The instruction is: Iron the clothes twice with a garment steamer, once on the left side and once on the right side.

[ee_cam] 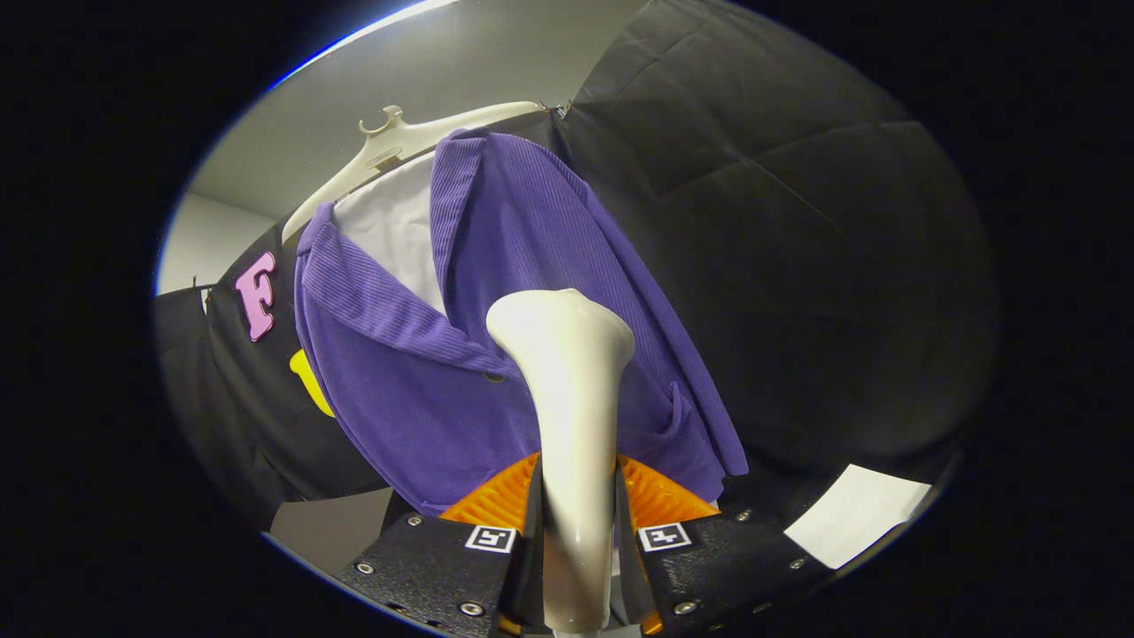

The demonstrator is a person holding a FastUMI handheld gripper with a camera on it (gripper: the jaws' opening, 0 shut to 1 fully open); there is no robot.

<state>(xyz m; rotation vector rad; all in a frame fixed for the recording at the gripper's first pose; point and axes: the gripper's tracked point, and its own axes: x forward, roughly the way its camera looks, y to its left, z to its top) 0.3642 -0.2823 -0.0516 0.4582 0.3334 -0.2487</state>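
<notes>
Purple jacket point(496, 354) hangs on a pale hanger point(390, 151) before the booth wall. The hand-held gripper point(578, 523) is clamped on the garment steamer point(567, 390), whose head is near the cloth. The smooth handle may slip if the squeeze loosens.

Pretty dim overall, light from overhead, soft glare on glossy cream plastic steamer handle point(574, 416), heavy fisheye bending near edges, focus decent.
</notes>
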